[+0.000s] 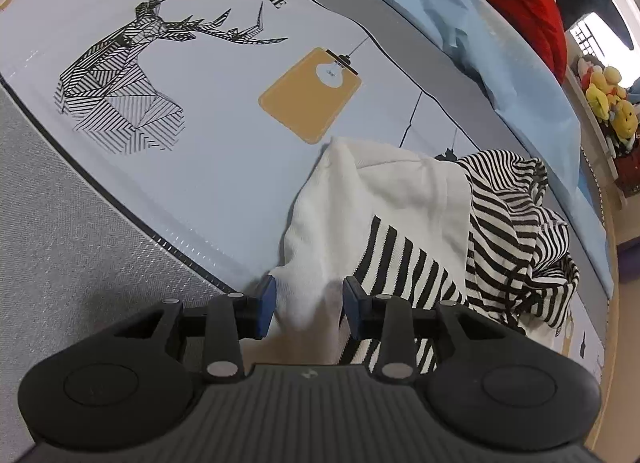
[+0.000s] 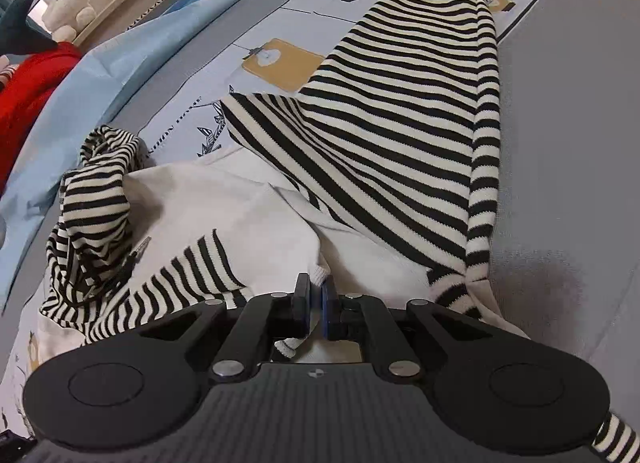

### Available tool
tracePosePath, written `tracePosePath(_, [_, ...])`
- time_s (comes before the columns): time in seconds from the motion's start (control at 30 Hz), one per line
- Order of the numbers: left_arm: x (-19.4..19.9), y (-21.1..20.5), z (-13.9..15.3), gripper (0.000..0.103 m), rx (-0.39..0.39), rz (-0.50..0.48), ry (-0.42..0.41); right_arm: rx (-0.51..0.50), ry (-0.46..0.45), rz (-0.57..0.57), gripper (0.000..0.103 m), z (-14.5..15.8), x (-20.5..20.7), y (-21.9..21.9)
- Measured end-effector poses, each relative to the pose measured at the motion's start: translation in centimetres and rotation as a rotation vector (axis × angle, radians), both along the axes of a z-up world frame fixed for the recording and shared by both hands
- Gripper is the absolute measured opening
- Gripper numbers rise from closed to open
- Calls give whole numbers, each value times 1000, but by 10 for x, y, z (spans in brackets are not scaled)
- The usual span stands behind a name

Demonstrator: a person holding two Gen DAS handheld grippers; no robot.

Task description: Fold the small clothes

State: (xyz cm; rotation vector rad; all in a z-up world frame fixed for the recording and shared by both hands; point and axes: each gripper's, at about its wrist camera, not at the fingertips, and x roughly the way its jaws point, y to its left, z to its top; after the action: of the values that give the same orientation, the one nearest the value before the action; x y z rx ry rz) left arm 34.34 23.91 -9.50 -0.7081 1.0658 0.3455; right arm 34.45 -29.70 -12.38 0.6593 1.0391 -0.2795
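Sweater (image 1: 404, 203), striped black and white with a plain white panel, crumpled on a printed bedsheet (image 1: 224, 135), deer print to the far left.

Left tongs (image 1: 308, 305): apart, straddling a white fold at the garment's near edge; pads (image 1: 267, 303) beside the cloth, not seen pressing it. No grip confirmed.

Right tongs (image 2: 316, 301): together, clamped on a ribbed white hem. Striped sleeve (image 2: 400, 103) stretched away from that grip toward the far right, over a grey mattress (image 2: 568, 143).

Step in hand, as judged: securing two corners of the near edge before spreading or folding. Fold itself not begun.

Next move, as judged: close left tongs on the white fold, then lift both together, keeping the edge taut. Bunched striped hood or sleeve (image 2: 96, 199) likely to drag; needs flattening first.
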Motion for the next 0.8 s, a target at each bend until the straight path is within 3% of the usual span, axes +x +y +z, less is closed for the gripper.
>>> tracePosePath(0.07, [4,-5,-2,38,16,-25,5,-3,-35,20,5,3,3,1])
tracePosePath(0.1, [5,-7,-3,32,26,-42,7,2,-45,27,5,3,3,0])
tracePosePath(0.13, [7,-9,-2,1,41,-69,1,7,-51,30,5,3,4,0])
tracePosePath(0.23, [1,-5,17,2,140,-24,-60,32,-103,22,4,10,1,-3])
tracePosePath(0.3, [-3,-2,31,2,166,-3,-101,44,-193,38,4,23,-2,1])
tracePosePath(0.37, [-2,-3,34,2,174,-16,-92,48,-243,59,4,32,-2,3])
tracePosePath(0.43, [4,-3,24,8,138,-53,-27,39,-170,55,4,23,3,2])
tracePosePath(0.5, [4,-2,16,12,119,-49,52,19,-31,54,5,3,9,0])
tracePosePath(0.57, [-2,-2,28,13,120,-25,24,28,70,38,6,-14,8,-4])
tracePosePath(0.7, [-8,-25,55,22,139,-136,-66,0,36,46,7,-7,9,-2])
tracePosePath(0.8, [-9,-46,45,26,45,-276,-49,10,11,40,4,-4,8,-3])
